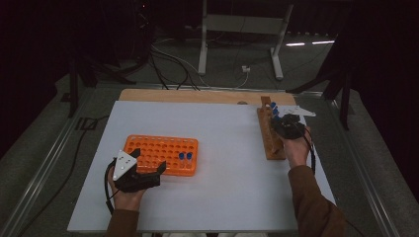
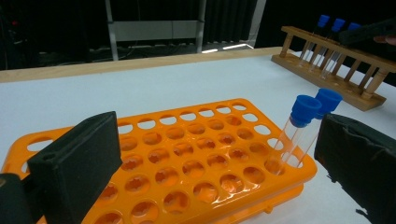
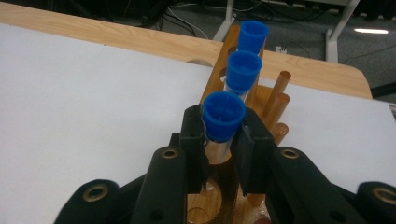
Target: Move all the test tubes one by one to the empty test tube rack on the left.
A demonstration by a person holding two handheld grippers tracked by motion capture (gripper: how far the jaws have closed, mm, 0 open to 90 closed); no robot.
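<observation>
Two hand-held black grippers, brown sleeves

The left gripper (image 1: pixel 160 169) is black with a pale grey three-cornered plate on top, dotted with small dark holes, and a black cable looping off beside the wrist; in its own view the jaws end in thick, matt black foam-like pads (image 2: pixel 77 161), the one opposite rough and frayed at the edge. The right gripper (image 1: pixel 282 124) is likewise black, with a grey plate and a black cable along the forearm; its glossy arms carry brass-coloured ringed screw holes. Both sleeves (image 1: pixel 316 207) are brown.
</observation>
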